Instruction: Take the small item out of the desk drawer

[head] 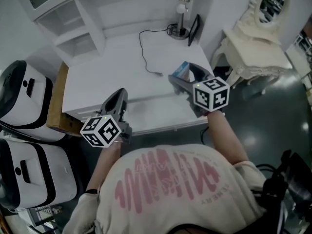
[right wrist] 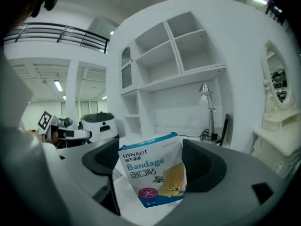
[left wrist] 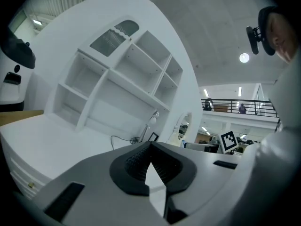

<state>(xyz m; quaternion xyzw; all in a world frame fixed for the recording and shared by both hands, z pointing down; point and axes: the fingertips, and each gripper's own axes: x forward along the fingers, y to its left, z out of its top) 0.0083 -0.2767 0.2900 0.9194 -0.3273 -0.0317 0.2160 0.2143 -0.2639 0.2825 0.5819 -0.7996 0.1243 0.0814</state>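
A small blue-and-white bandage box (right wrist: pixel 153 173) stands upright between the pads of my right gripper (right wrist: pixel 151 157), which is shut on it. In the head view that box (head: pixel 182 70) hangs above the right part of the white desk (head: pixel 112 72), gripped by the right gripper (head: pixel 181 77). My left gripper (head: pixel 118 95) hovers over the desk's front left, and its jaws (left wrist: pixel 150 147) meet at the tips with nothing between them. The drawer front (head: pixel 156 123) runs under the desk's near edge; I cannot tell whether it is open.
A desk lamp (head: pixel 182 4), a dark leaning panel (head: pixel 195 29) and a black cable (head: pixel 145 52) sit at the desk's back right. White shelves (head: pixel 73 23) rise behind. White-and-black machines (head: pixel 24 101) stand at the left, a cream vanity table (head: pixel 258 48) at the right.
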